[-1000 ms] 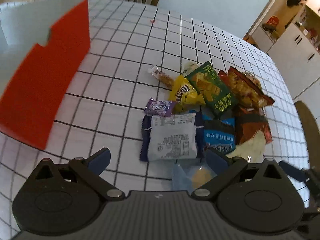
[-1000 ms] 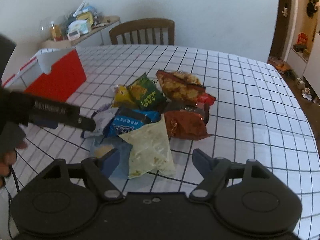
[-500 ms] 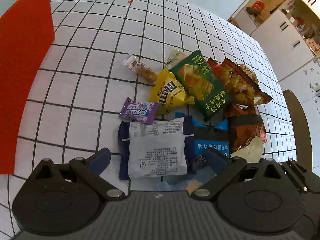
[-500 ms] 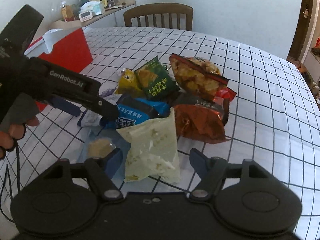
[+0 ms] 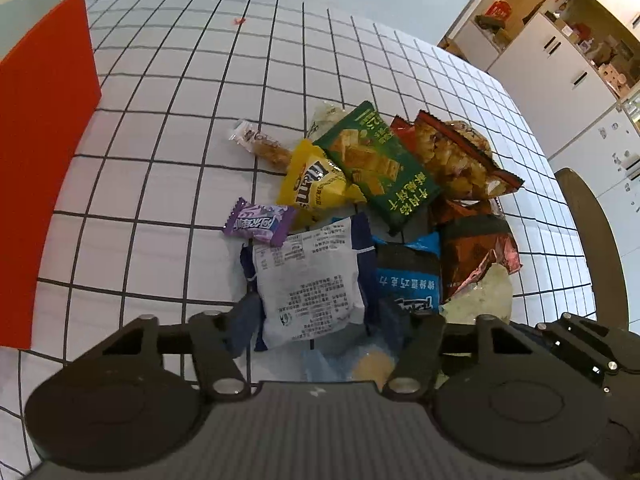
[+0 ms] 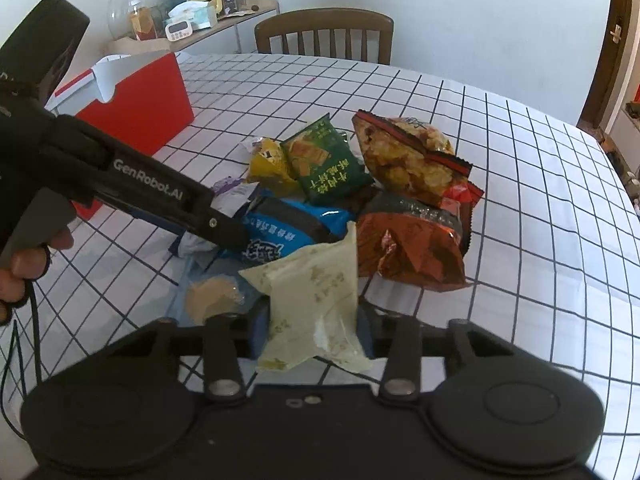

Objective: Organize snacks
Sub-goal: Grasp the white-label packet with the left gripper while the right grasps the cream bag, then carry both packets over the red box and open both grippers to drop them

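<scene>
Item: heap of snack packets on a round table (image 5: 168, 92) under a white cloth with a black grid. Left gripper (image 5: 316, 322): jaws closing on a white packet with navy edges (image 5: 310, 280), which lies between the blue fingers (image 5: 244, 322); the fingers stand at its two sides, pressing contact. Right gripper (image 6: 312, 334): jaws closing, pinching a pale green packet (image 6: 316, 296) whose upper end stands tilted above the heap. Adjacent to the white packet: a purple candy wrapper (image 5: 258, 222) touching its top left corner, a blue-and-black packet (image 5: 408, 280) against its right side, a yellow bag (image 5: 316, 186) beyond it. Further pieces: a dark green cracker packet (image 5: 378, 164) overlapping the yellow bag, a clear-fronted chip bag with red trim (image 5: 456, 152), a crumpled red-brown bag (image 5: 476, 246), a small wrapped bar (image 5: 260, 146) lying apart at the left. Under both grippers: a clear bluish pouch with a tan round biscuit (image 6: 212, 296). Red box (image 6: 132, 108) with a white flap stands well apart at the table's left. A wooden chair (image 6: 324, 36) stands behind the table; a white cabinet (image 5: 560, 64) at the right. A person's hand (image 6: 24, 268) grips the left tool's handle. Change from the earlier frames: both pairs of jaws, previously spread wide of the packets, are now drawn in; the red box fills less of the left view.
</scene>
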The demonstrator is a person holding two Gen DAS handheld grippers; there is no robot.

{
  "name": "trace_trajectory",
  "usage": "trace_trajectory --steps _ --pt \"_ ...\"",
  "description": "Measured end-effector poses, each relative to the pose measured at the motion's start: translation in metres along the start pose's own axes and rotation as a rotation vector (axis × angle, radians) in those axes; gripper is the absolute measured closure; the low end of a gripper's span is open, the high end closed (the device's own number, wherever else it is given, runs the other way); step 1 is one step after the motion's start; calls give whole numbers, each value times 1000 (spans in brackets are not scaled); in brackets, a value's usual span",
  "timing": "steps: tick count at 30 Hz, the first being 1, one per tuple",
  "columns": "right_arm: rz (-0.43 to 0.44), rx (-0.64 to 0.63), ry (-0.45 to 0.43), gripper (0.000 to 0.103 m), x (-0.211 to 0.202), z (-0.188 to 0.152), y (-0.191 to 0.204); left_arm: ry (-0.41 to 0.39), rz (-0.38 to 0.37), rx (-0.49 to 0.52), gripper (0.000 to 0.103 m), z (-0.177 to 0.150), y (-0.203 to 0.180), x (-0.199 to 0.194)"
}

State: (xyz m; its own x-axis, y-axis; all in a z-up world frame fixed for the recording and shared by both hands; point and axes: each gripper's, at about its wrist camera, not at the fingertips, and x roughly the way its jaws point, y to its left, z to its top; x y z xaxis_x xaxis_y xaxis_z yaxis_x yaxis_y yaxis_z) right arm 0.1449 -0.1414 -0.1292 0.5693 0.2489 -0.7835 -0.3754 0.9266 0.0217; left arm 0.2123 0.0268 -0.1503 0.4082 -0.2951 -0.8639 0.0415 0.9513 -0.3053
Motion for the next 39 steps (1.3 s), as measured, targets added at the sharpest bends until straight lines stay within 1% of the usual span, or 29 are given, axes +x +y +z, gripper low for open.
trace_trajectory --steps 1,2,7,11,15,21,25,30,36,39 --pt "0 -1 -2 68 -2 0 1 -6 4 0 48 -1 0 -1" --pt "0 -2 -4 69 -3 -1 2 -13 5 -5 50 -2 0 -3" --pt "9 3 -24 71 -14 -2 4 -37 34 -19 52 -8 0 -8" --pt "23 2 -39 71 -22 -1 6 -62 40 -42 52 -15 2 -20" --pt "33 4 -46 71 -31 -1 8 -93 34 -64 52 -23 2 -39" --pt "63 -12 -68 71 -50 7 16 -154 67 -96 52 -34 2 -81" --pt "86 -35 -97 71 -62 20 28 -196 90 -106 52 -37 8 -110" --pt "121 -49 -125 71 -70 47 51 -243 131 -83 52 -33 18 -142" --pt "155 -68 -156 71 -66 87 95 -277 160 -59 52 -20 50 -175" --pt "165 -71 -169 71 -60 106 120 -292 170 -68 52 -12 74 -189"
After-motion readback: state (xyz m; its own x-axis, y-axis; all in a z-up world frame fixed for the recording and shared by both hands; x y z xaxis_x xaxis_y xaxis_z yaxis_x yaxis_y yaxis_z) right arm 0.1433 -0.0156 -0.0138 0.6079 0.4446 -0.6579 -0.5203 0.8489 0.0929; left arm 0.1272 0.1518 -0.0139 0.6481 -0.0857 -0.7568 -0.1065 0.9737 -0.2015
